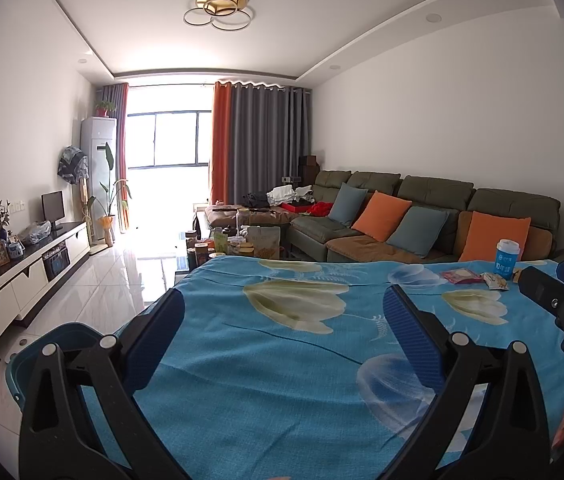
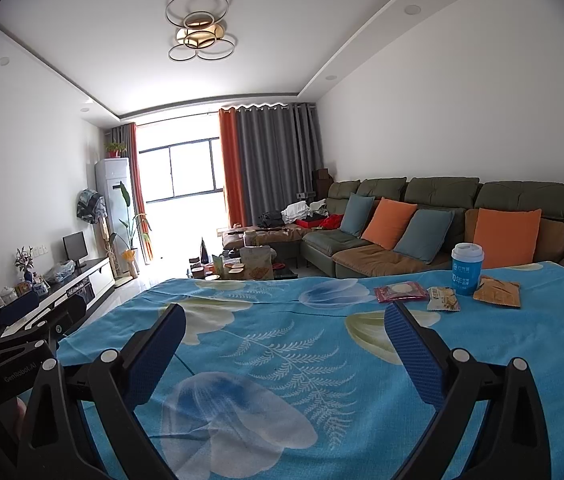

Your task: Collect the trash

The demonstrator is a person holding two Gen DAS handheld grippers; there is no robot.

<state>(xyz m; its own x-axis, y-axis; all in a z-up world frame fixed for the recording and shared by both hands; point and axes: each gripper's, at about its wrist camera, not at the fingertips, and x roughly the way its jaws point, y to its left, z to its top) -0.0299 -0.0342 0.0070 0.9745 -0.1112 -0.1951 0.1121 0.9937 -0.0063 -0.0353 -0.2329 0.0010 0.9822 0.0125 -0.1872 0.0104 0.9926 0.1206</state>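
Observation:
A blue paper cup (image 2: 467, 268) with a white lid stands at the far right of the table with the blue flowered cloth (image 2: 282, 344). Beside it lie a pink wrapper (image 2: 399, 293), a small cream snack packet (image 2: 443, 298) and an orange-brown packet (image 2: 497, 291). The cup (image 1: 506, 259) and wrappers (image 1: 463, 276) also show in the left wrist view. My right gripper (image 2: 283, 320) is open and empty, short of the trash. My left gripper (image 1: 283, 308) is open and empty over the cloth's left part.
A blue bin (image 1: 38, 356) sits on the floor at the table's left edge. A green sofa (image 2: 441, 232) with cushions stands behind the table. A cluttered coffee table (image 2: 242, 268) and a TV cabinet (image 1: 30, 276) stand further off. The tiled floor (image 1: 110, 280) lies between.

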